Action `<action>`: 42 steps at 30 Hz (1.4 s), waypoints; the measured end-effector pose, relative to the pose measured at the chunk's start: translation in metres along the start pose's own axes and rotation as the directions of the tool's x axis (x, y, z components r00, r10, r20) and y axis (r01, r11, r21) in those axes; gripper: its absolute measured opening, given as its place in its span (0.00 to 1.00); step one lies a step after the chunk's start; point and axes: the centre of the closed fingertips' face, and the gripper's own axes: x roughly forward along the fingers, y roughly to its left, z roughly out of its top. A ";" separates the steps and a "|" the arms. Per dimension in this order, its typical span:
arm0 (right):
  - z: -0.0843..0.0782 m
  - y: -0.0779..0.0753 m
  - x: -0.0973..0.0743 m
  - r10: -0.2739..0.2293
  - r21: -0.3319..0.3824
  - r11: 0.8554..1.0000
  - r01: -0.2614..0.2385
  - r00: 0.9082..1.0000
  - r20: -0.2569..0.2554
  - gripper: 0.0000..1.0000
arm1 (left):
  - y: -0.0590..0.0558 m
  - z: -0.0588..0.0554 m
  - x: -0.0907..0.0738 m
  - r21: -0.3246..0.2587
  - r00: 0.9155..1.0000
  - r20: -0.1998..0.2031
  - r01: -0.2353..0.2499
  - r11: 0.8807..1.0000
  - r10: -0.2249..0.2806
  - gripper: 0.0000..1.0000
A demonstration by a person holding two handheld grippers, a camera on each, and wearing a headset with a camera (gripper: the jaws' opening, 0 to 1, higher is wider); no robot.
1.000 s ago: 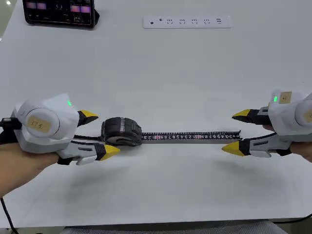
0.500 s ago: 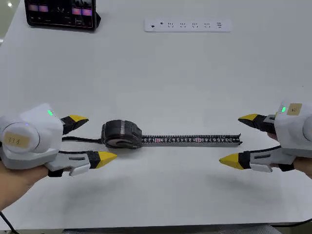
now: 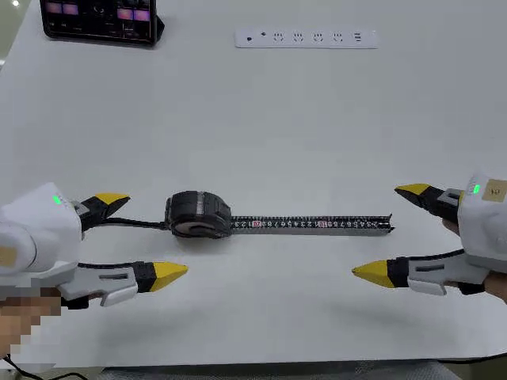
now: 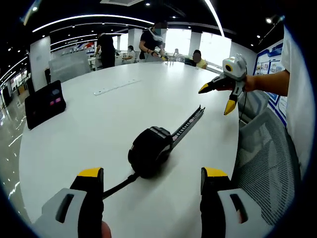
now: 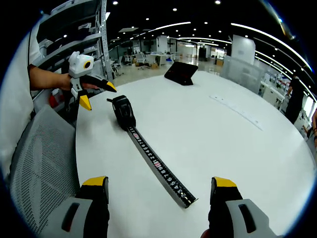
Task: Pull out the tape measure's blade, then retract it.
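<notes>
A black tape measure (image 3: 196, 214) lies on the white table, its dark blade (image 3: 310, 224) pulled out to the right and lying flat. Its wrist strap (image 3: 135, 223) trails to the left. My left gripper (image 3: 147, 235) hovers open a little left of the case, touching nothing. My right gripper (image 3: 385, 232) stands open just past the blade's hooked end (image 3: 390, 224), with nothing between its fingers. In the left gripper view the case (image 4: 149, 150) sits ahead of the jaws. The right gripper view has the blade tip (image 5: 188, 200) between the two jaws, apart from both.
A white power strip (image 3: 305, 37) lies at the table's far side. A dark tablet (image 3: 99, 19) stands at the far left. A mesh chair (image 5: 42, 163) is near the table's edge. People stand far off in the room.
Both grippers have drawn back from the tape measure, the left one leftward away from the case and the right one rightward off the blade end. The tape measure has stayed put with its blade out.
</notes>
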 end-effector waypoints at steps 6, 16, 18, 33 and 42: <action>0.005 0.005 -0.002 -0.010 0.009 1.000 0.010 1.000 0.023 0.90 | -0.003 -0.004 -0.005 -0.024 1.000 0.010 -0.006 1.000 0.006 0.84; 0.009 0.013 -0.006 -0.018 0.021 1.000 0.017 0.998 0.056 0.99 | -0.008 -0.011 -0.011 -0.048 1.000 0.011 -0.013 0.999 0.013 0.88; 0.009 0.014 -0.007 -0.019 0.020 1.000 0.018 0.998 0.056 0.99 | -0.008 -0.012 -0.012 -0.054 1.000 0.013 -0.015 0.998 0.016 0.89; 0.002 0.023 -0.012 -0.034 0.024 0.999 0.032 0.998 0.060 0.99 | -0.013 -0.016 -0.021 -0.086 0.999 0.027 -0.014 0.996 0.017 0.94; -0.001 0.029 -0.015 -0.036 0.025 0.999 0.035 0.998 0.053 0.99 | -0.013 -0.016 -0.026 -0.083 0.998 0.049 -0.025 0.996 0.029 0.94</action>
